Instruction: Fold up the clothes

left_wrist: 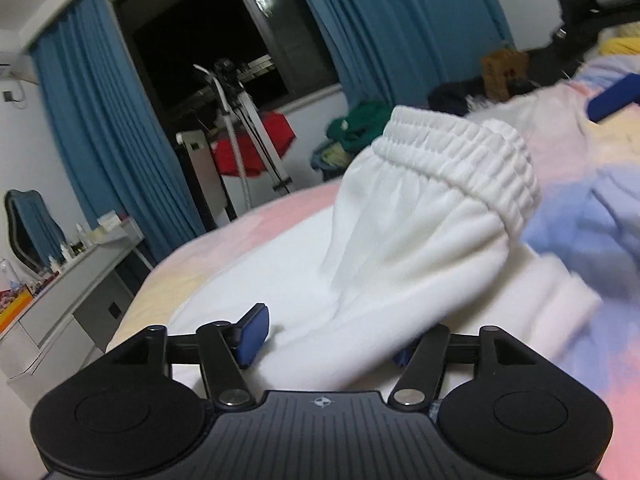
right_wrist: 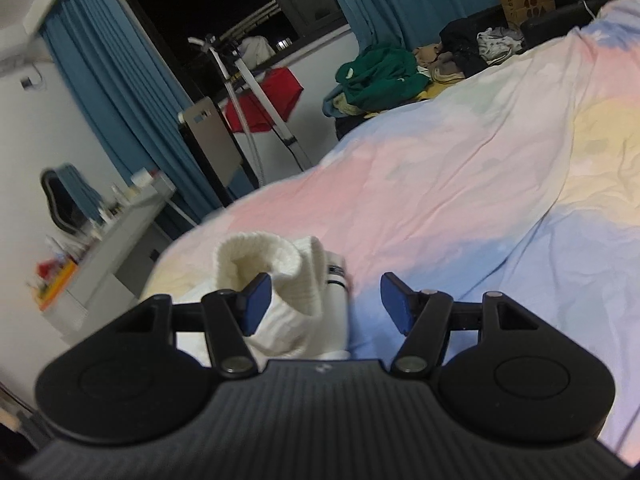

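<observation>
White sweatpants [left_wrist: 400, 240] with an elastic waistband [left_wrist: 460, 160] lie bunched on the pastel bed sheet [left_wrist: 580, 220]. My left gripper [left_wrist: 324, 340] stands wide apart around a fold of them; the cloth covers its right finger, and its left pad [left_wrist: 254, 334] shows. In the right wrist view a ribbed white cuff [right_wrist: 260, 256] of the garment lies beside the left fingertip [right_wrist: 256, 304]. My right gripper [right_wrist: 324, 304] is open and holds nothing. Its other fingertip [right_wrist: 394, 302] is over bare sheet [right_wrist: 440, 184].
A pile of green, black and yellow clothes [right_wrist: 384, 72] lies at the bed's far edge. A grey desk [right_wrist: 120, 240] with small items stands left of the bed. A tripod [right_wrist: 248, 92], a red cloth [right_wrist: 272, 100] and blue curtains [right_wrist: 120, 92] stand by the dark window.
</observation>
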Available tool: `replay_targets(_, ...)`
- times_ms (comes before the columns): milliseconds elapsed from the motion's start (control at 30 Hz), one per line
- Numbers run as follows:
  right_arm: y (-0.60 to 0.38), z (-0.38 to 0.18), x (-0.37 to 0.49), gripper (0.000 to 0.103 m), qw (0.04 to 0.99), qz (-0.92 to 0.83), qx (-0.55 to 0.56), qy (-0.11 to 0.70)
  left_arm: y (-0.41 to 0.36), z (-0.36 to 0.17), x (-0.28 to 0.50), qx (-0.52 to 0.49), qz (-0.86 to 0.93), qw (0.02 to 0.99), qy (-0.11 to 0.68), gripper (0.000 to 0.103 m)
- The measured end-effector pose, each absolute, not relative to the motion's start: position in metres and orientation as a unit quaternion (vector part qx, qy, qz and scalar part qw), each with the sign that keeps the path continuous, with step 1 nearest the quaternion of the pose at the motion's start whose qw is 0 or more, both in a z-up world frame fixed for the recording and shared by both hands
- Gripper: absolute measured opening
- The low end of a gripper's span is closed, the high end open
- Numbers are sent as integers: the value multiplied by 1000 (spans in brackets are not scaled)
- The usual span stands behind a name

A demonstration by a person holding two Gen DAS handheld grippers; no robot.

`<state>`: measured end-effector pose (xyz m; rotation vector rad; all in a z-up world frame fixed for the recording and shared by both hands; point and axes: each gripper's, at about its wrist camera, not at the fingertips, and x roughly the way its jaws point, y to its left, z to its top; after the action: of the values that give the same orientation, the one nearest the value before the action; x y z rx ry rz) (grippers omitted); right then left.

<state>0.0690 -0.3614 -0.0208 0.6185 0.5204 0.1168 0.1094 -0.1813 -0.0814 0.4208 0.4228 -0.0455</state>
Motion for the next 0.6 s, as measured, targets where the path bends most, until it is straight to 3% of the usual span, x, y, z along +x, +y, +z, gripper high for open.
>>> replay_targets(200, -369, -31, 68, 67, 877, 107, 406, 235, -111, -76, 84, 150, -7, 960, 238, 71)
replay_targets(233, -365, -33, 69, 75, 873, 110, 410, 239, -99, -76, 79, 140, -4, 960, 243, 71)
replay_targets(400, -344, -44, 77, 85, 865, 115, 414, 258, -47, -71, 61, 98, 11, 960, 262, 71)
replay_targets(600, -306, -62, 91, 85, 875, 104, 379, 282, -22, -61, 68, 79, 25, 961, 265, 71)
